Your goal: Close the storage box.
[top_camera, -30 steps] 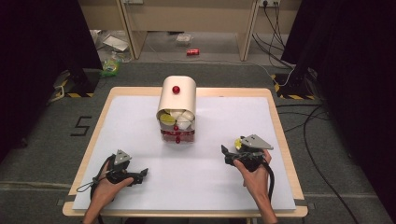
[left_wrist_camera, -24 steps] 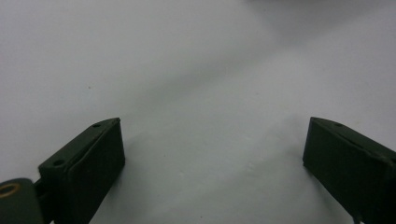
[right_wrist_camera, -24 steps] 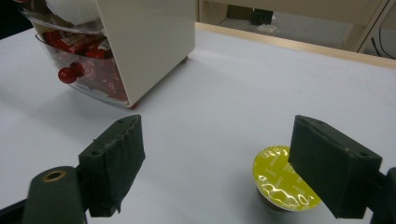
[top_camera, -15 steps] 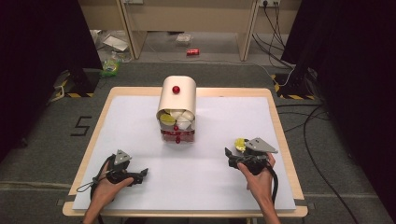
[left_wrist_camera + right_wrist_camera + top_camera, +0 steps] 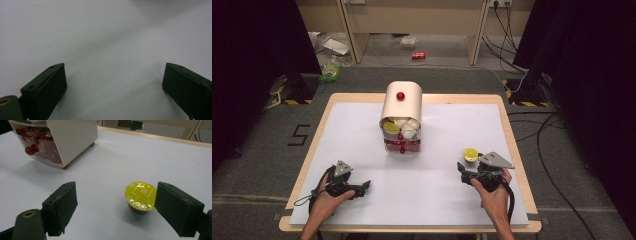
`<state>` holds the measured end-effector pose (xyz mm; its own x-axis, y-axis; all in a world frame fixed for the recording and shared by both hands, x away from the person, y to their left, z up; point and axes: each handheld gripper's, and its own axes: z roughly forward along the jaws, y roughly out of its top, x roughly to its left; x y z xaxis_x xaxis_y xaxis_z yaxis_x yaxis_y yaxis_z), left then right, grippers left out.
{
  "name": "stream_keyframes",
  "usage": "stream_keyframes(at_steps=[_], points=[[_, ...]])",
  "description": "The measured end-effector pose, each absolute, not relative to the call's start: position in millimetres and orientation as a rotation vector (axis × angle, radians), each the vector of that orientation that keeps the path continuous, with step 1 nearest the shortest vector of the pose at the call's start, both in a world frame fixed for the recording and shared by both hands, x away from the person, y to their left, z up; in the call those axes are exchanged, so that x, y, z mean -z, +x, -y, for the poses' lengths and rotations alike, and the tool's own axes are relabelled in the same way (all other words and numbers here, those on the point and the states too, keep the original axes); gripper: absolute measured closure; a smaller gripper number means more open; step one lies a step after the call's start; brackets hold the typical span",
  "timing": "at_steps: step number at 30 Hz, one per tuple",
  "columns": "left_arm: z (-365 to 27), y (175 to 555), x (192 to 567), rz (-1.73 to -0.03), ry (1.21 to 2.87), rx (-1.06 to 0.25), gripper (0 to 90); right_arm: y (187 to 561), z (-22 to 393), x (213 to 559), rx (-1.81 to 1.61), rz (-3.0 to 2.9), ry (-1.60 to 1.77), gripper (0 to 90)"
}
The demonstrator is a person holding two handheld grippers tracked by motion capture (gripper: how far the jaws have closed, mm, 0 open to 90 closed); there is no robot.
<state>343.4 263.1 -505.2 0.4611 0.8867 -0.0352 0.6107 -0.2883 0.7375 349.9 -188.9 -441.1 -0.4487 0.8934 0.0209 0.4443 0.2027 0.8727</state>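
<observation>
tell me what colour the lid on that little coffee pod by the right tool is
Yellow-green foil lid on the coffee pod, seen best in the right gripper view.

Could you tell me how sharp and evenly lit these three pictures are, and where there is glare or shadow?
High view: table brightly lit, surroundings fall into darkness, slightly soft. Left gripper view: a blurred grey surface with a diagonal shadow band; the left gripper is dim. Right gripper view: sharpest; glare on the capsule foil lid, soft shadow under the dispenser.
</observation>
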Motion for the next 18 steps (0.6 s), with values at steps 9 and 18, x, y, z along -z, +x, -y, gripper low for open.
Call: stream_keyframes(at_steps=[9,18], points=[[-263.1,343.4,505.2,-1.244,2.014,-0.505,4.8,345.3,201.3,445.7,-1.168,-1.967,1.276,18.5],[-263.1,343.4,505.2,-1.243,2.014,-0.506,4.8,342.2,212.4,449.8,-1.151,-1.961,1.298,18.4]])
